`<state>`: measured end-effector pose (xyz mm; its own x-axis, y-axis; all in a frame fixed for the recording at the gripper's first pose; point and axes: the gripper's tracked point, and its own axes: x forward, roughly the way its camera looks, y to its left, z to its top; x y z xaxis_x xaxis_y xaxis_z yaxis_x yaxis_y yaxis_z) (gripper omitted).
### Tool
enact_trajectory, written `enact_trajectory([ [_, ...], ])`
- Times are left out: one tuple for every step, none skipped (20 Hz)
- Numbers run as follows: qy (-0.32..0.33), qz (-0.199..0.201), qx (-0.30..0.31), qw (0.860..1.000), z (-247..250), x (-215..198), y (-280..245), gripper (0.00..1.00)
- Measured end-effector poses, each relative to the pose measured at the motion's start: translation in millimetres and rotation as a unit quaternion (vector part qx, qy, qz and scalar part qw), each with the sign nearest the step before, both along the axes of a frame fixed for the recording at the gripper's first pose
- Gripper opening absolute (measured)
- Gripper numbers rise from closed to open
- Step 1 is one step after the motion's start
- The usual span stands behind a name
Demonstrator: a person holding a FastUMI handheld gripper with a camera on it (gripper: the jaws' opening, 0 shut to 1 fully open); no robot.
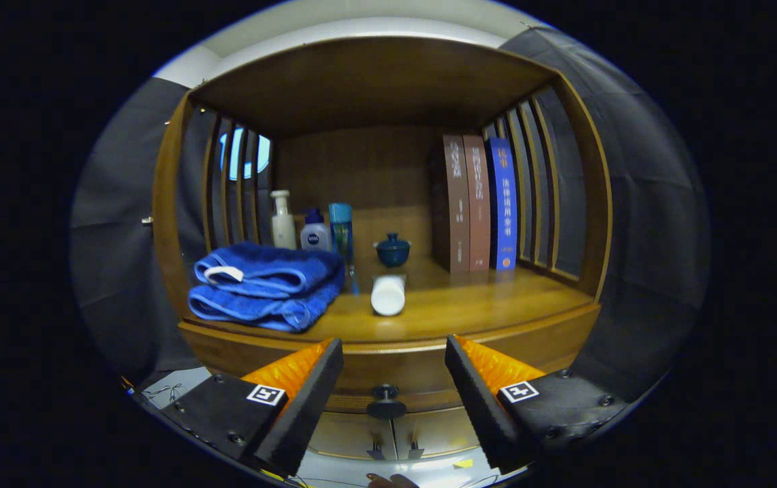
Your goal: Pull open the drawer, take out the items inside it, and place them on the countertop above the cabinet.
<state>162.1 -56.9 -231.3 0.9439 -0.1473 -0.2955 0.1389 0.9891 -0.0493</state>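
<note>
A wooden cabinet faces me, its countertop [469, 308] under an open shelf bay. Just below the countertop's front edge sits the closed drawer [402, 379] with a dark round knob [385, 401]. My gripper [393, 356] is open, its two fingers spread wide apart, and the knob lies between them, slightly beyond and below the tips. Nothing is held. On the countertop lie a folded blue towel [263, 285] at the left and a white cylinder [388, 295] on its side near the middle. The drawer's inside is hidden.
At the back of the countertop stand a white pump bottle [283, 220], a small white and blue bottle [314, 234], a teal tube [341, 227], a lidded blue bowl [393, 251] and three upright books [476, 203]. Slatted wooden sides bound the bay. Lower cabinet doors [395, 434] show beneath the drawer.
</note>
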Motion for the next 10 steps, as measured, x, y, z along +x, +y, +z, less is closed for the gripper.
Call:
enact_trajectory([
  [-0.007,0.008,-0.003,1.0,19,-2,7,0.99],
  [-0.012,0.014,-0.006,1.0,39,-5,13,0.99],
  [-0.019,0.019,-0.007,1.0,60,-8,18,0.99],
  [-0.031,0.026,-0.006,0.999,84,-13,24,0.99],
  [-0.042,0.03,-0.007,0.999,106,-17,29,0.99],
  [-0.054,0.033,-0.008,0.998,128,-24,33,0.99],
  [-0.066,0.033,-0.008,0.997,150,-32,35,0.99],
  [-0.078,0.033,-0.005,0.996,169,-40,38,0.99],
  [-0.082,0.036,-0.003,0.996,184,-47,43,0.99],
  [-0.081,0.037,-0.003,0.996,193,-55,45,0.99],
])
